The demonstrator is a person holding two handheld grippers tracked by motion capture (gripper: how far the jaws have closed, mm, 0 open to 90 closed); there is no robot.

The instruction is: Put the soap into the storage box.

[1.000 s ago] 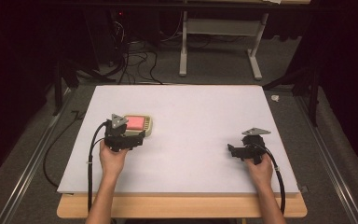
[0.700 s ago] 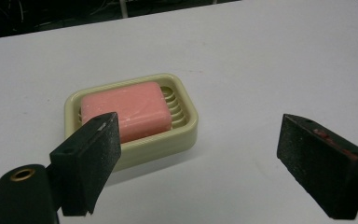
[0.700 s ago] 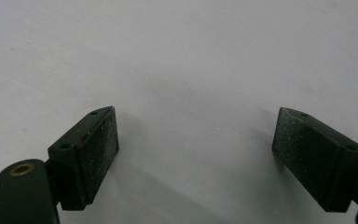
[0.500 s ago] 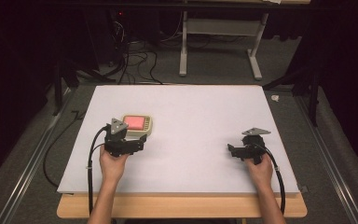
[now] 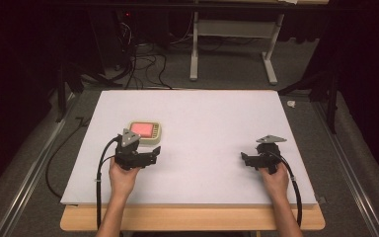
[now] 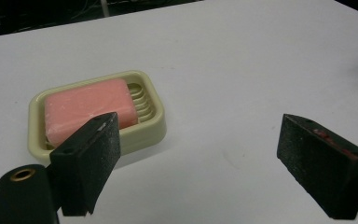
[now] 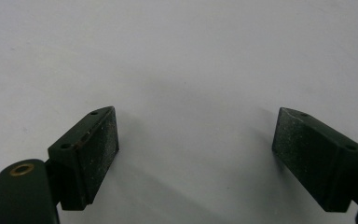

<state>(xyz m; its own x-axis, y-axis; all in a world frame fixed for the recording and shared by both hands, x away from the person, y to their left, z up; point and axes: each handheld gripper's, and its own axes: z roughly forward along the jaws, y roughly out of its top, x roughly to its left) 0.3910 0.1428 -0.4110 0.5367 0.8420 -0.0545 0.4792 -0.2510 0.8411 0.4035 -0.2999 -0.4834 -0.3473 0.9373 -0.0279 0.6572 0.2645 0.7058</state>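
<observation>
High view: pink soap (image 5: 143, 129) in dish (image 5: 156, 136)

A soap (image 5: 143, 129) lies in a dish (image 5: 157, 136) on the table's (image 5: 212, 113) left, just beyond the left gripper (image 5: 154, 157); the right gripper (image 5: 246, 159) sits well apart, right.

**A lab recording bay, not a home**

I work at a plain wooden bench (image 5: 192, 219) covered by a white board (image 5: 202, 123), set in a dark room with black surroundings at the left and right edges of the frame. Grey carpet (image 5: 237, 74) runs beyond the bench, and at the upper left a tangle of black cables (image 5: 143, 61) lies on it near equipment showing a small red light. At the upper middle stands the white metal frame of another desk (image 5: 232, 44). Metal rails (image 5: 348, 163) flank the bench on both sides, like a test rig.
</observation>
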